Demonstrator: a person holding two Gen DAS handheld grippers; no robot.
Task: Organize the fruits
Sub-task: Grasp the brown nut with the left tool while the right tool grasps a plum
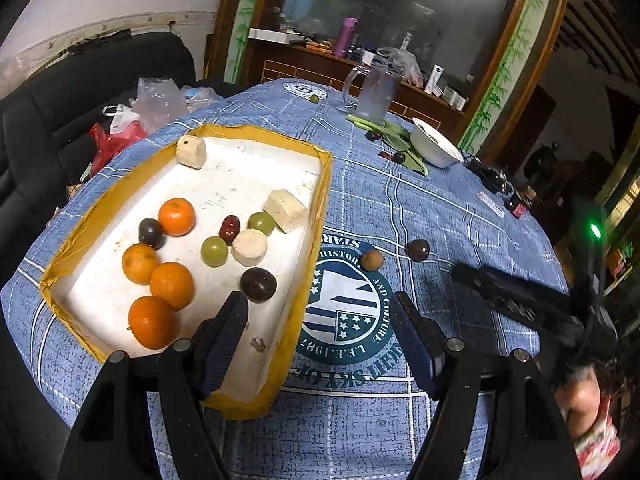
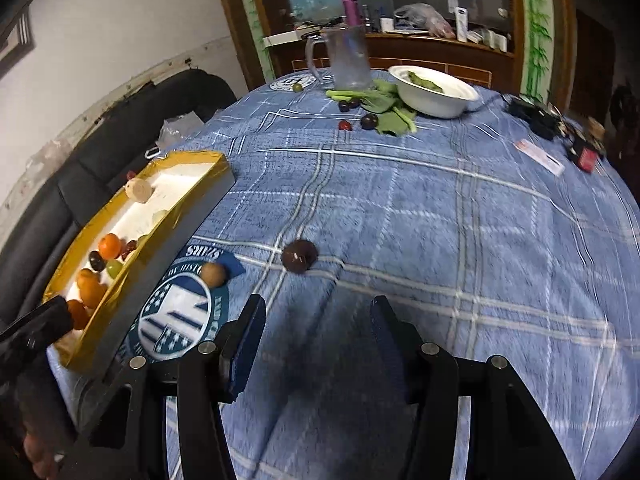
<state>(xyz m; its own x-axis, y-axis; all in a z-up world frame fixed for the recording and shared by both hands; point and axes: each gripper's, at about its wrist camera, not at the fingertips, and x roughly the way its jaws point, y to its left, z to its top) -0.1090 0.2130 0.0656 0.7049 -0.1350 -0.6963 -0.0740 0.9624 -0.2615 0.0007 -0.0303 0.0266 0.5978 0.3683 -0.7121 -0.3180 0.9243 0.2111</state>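
A yellow-rimmed white tray (image 1: pixel 308 240) holds several oranges (image 1: pixel 176 216), green grapes (image 1: pixel 214 251), dark plums (image 1: pixel 258 284), a red date (image 1: pixel 229 229) and pale cut chunks (image 1: pixel 285 210). My left gripper (image 1: pixel 320 320) is open and empty, straddling the tray's near right rim. On the blue cloth beside the tray lie a tan longan (image 1: pixel 371 259) and a dark plum (image 1: pixel 418 249). In the right wrist view my right gripper (image 2: pixel 316 320) is open and empty, just short of the plum (image 2: pixel 299 255), with the longan (image 2: pixel 213 274) to its left by the tray (image 2: pixel 188 204).
At the table's far end stand a glass pitcher (image 2: pixel 346 60), a white bowl (image 2: pixel 434 90), green leaves (image 2: pixel 384 108), more small dark fruits (image 2: pixel 368 121) and a green grape (image 2: pixel 297 87). Small boxes and cables (image 2: pixel 580 144) lie at the right edge. A black sofa (image 1: pixel 80 92) with bags is left.
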